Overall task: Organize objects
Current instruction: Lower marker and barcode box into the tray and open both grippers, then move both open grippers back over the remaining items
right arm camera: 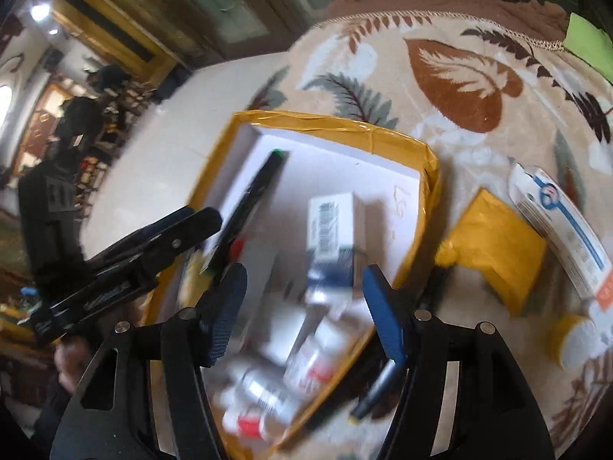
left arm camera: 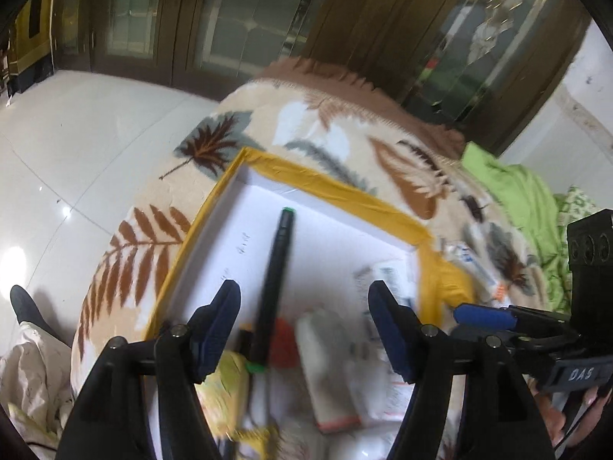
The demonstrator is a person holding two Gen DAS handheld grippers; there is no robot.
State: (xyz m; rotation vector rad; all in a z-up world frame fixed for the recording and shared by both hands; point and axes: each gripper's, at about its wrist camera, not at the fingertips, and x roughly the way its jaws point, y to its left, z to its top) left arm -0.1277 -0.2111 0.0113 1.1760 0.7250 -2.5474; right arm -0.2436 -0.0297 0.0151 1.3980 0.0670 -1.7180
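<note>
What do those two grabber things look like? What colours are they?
Both are black plastic tongs with silver rivets at the joints. The left gripper and the right gripper each have two dark blue fingers with a bumpy, ridged grip surface. Seen from the left wrist camera, the right one carries a white "DAS" label on its black side.

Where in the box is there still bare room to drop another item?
The box's far end is bare white floor, right of the black pen and beyond the barcode carton. The near end is crowded with bottles.
</note>
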